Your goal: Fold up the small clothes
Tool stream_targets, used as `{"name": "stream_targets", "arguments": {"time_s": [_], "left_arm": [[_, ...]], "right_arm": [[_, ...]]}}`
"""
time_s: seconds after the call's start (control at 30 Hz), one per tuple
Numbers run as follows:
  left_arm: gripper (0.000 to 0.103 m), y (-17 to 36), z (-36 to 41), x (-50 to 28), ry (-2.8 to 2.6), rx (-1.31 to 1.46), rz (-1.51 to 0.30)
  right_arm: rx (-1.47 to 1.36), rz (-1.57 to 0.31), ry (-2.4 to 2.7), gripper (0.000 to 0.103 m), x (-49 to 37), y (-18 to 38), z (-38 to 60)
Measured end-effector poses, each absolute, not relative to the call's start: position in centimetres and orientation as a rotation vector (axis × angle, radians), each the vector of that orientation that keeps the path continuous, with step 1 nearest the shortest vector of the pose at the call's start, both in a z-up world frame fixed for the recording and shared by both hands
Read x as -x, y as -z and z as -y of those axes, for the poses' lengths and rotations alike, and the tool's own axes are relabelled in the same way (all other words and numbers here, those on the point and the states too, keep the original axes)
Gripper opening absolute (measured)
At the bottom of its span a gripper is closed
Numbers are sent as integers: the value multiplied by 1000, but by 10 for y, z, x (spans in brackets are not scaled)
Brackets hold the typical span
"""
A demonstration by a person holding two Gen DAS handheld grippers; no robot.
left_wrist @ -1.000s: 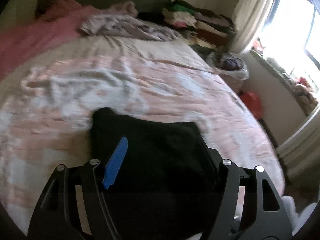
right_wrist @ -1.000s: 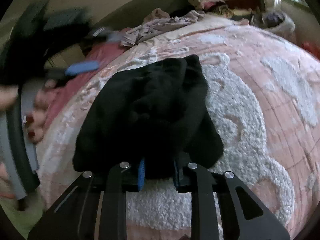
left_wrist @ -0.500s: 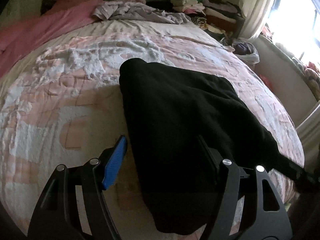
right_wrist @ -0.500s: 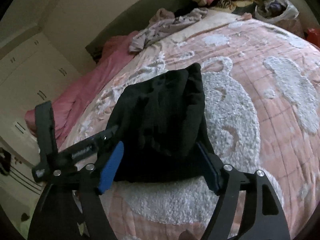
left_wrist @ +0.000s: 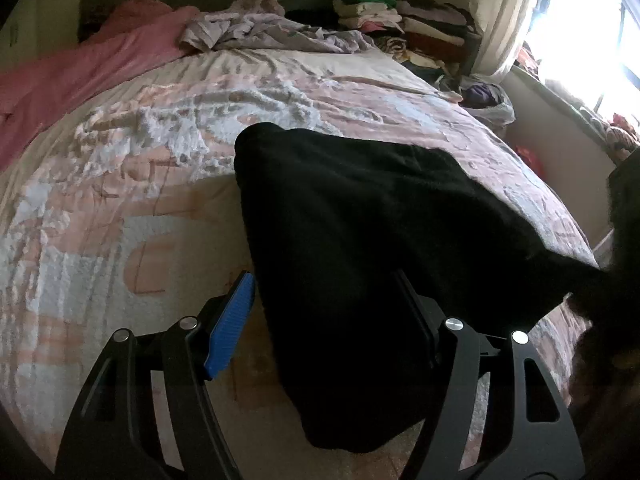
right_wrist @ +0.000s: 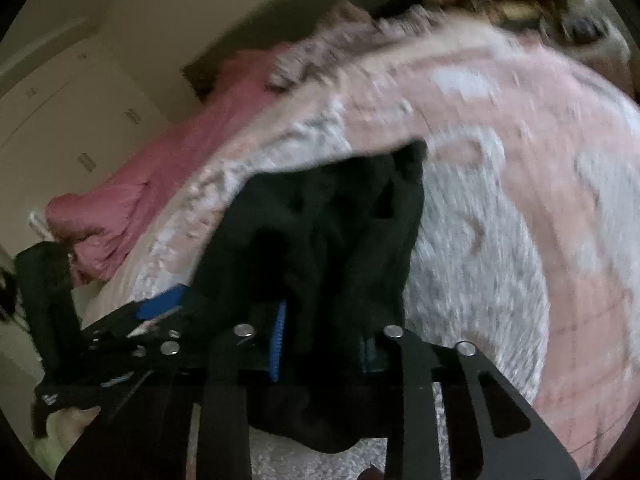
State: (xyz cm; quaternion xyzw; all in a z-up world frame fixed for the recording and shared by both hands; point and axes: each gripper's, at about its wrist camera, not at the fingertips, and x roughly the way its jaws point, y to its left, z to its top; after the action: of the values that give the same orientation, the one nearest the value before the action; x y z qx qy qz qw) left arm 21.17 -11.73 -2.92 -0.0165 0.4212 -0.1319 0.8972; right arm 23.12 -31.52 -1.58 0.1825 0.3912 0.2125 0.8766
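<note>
Black garment [left_wrist: 360, 232] lies mid-frame on the pink bedspread [left_wrist: 120, 200]; right gripper [right_wrist: 324, 340] is closing on its near edge, left gripper [left_wrist: 324, 316] gapes open. Next, I judge: fold that edge across.

The left tongs [left_wrist: 324, 312] stand open over a black garment [left_wrist: 360, 220] that lies on the bed [left_wrist: 100, 200], its near edge between the fingers. A blue pad [left_wrist: 230, 330] sits just beside the cloth. Folded clothes [left_wrist: 400, 20] are stacked by the curtain [left_wrist: 500, 12].
</note>
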Motion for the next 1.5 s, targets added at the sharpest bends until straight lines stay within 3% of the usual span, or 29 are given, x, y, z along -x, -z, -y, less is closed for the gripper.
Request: {"name": "stream_targets", "arguments": {"time_s": [0.17,0.43,0.73,1.2,1.4,1.47,1.5], "left_arm": [[64,34,118,-212,286,43,-881],[66,37,122,-210,297,42,-886],[66,33,112,-200,305,68,-887],[68,40,114,-187,321,46,-908],[68,34,113,-183,322,40,-901],[68,33,112,-181,319,40,-899],[68,32,113,-180,317,38,-899]], "right_arm": [[-260,-809,-405,22,-230,14,313],[-344,-884,-369,25,-238,42,326],[-349,-870,-353,51,-215,33,328],[-302,-930,-206,48,-197,53,328],[-286,-862,-205,64,-182,35,329],[-270,-839,-184,84,-174,27,330],[-266,-821,-176,85,-169,23,331]]}}
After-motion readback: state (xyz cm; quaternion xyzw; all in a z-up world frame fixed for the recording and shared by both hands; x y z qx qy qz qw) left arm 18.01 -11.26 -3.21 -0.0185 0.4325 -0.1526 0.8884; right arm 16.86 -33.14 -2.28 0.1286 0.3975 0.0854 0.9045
